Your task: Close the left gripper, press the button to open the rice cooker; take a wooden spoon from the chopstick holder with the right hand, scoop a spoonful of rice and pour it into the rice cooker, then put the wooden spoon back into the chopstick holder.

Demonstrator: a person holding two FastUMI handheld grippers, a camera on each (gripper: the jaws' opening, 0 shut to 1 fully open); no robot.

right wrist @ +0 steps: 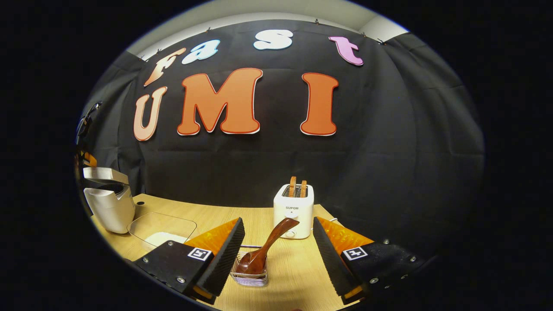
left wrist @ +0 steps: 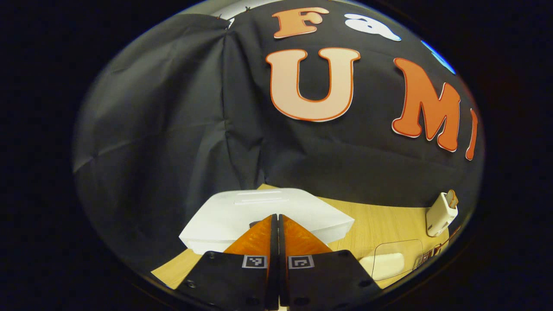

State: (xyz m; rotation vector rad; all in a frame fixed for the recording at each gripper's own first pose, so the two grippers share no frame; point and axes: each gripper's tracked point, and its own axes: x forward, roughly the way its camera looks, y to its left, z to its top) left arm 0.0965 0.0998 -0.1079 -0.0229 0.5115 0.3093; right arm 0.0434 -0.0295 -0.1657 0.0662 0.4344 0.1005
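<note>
- In the left gripper view, the left gripper (left wrist: pixel 276 224) has its two fingers pressed together, with only a thin seam between them and nothing held.
- Its fingertips sit right over the near edge of the white rice cooker (left wrist: pixel 268 214), above the flat lid; whether they touch it cannot be told.
- The rice cooker stands on the wooden table (left wrist: pixel 380 224), close to the black cloth wall behind it.
- To the right on the table lies a clear container (left wrist: pixel 395 259) with white rice (left wrist: pixel 382 263) inside, and farther right, near the rim of the view, stands the white toaster (left wrist: pixel 440 214).
- In the right gripper view, the right gripper (right wrist: pixel 278 242) is spread wide, its fingers well apart and gripping nothing.
- Between the fingers and a little ahead stands the chopstick holder (right wrist: pixel 250 276), a small wire basket on the table (right wrist: pixel 293 268).
- The wooden spoon (right wrist: pixel 265 250) rests in the holder with its bowl down in the basket and its handle leaning up to the right; neither finger touches it.
- Beyond the spoon stands the toaster (right wrist: pixel 293 211) with two slices of toast (right wrist: pixel 298 186) sticking up from its slots.
- At the far left of this view the rice cooker (right wrist: pixel 110 203) shows its lid raised a little above the body, with a dark gap under it.
- Just to its right lies the clear container (right wrist: pixel 162 226) with the rice (right wrist: pixel 162 237).
</note>
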